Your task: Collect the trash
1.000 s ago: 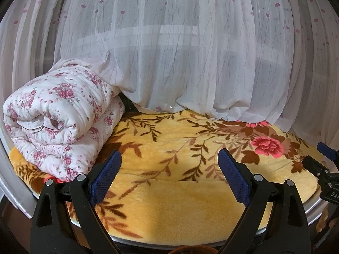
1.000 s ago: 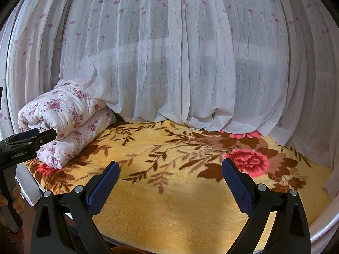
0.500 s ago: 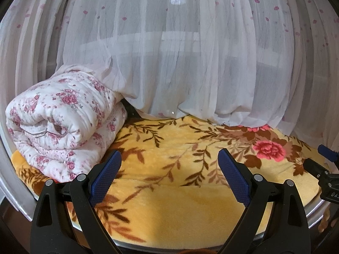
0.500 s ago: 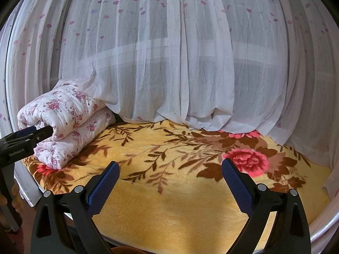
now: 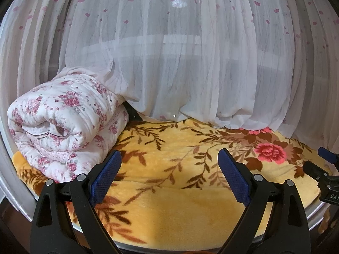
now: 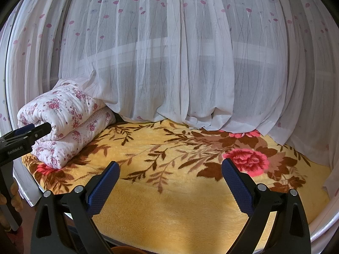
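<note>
No trash shows in either view. My left gripper (image 5: 169,176) is open and empty, held above the front edge of a yellow flowered blanket (image 5: 175,207). My right gripper (image 6: 170,182) is open and empty too, over the same blanket (image 6: 169,211). The left gripper also shows at the left edge of the right wrist view (image 6: 27,134). The right gripper shows at the right edge of the left wrist view (image 5: 320,165).
A folded white quilt with pink flowers (image 5: 63,122) lies on the blanket's left end, also in the right wrist view (image 6: 63,122). A sheer white curtain with pink spots (image 5: 190,63) hangs behind and rests on the blanket's far edge.
The left wrist view has tilted down a little, so the quilt and blanket sit lower in frame. The right wrist view has barely shifted. Both grippers stay open.
</note>
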Motion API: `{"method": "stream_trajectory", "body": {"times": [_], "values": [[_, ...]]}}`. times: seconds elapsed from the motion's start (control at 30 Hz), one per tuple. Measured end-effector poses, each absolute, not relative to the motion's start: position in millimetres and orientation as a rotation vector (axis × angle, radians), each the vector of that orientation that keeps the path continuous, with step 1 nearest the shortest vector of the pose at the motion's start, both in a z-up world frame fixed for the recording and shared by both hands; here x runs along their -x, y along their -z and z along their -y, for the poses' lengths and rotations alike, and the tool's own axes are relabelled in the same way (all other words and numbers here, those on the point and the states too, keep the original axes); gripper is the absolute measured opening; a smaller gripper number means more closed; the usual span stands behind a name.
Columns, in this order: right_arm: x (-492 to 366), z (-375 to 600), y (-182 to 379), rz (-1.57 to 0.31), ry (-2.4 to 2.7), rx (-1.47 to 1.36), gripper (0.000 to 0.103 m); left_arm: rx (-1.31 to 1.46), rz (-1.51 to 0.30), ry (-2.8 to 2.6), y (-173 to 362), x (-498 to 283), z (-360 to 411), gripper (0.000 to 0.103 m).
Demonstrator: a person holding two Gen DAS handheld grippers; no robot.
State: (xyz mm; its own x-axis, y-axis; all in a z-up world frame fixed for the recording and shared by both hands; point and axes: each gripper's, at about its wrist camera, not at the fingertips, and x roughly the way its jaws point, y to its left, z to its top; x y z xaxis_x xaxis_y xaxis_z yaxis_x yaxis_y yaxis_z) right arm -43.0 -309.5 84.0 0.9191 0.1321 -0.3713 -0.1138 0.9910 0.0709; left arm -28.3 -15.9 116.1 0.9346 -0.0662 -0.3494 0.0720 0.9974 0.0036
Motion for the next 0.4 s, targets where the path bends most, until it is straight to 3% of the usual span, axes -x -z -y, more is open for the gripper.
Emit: {"method": "stream_trajectory", "body": {"times": [0.4], "values": [[43.5,308.0,-84.8,-0.384,-0.126,-0.048,0.095,0.003,-0.343,0.032,-117.0,32.7,14.7,0.090]]}}
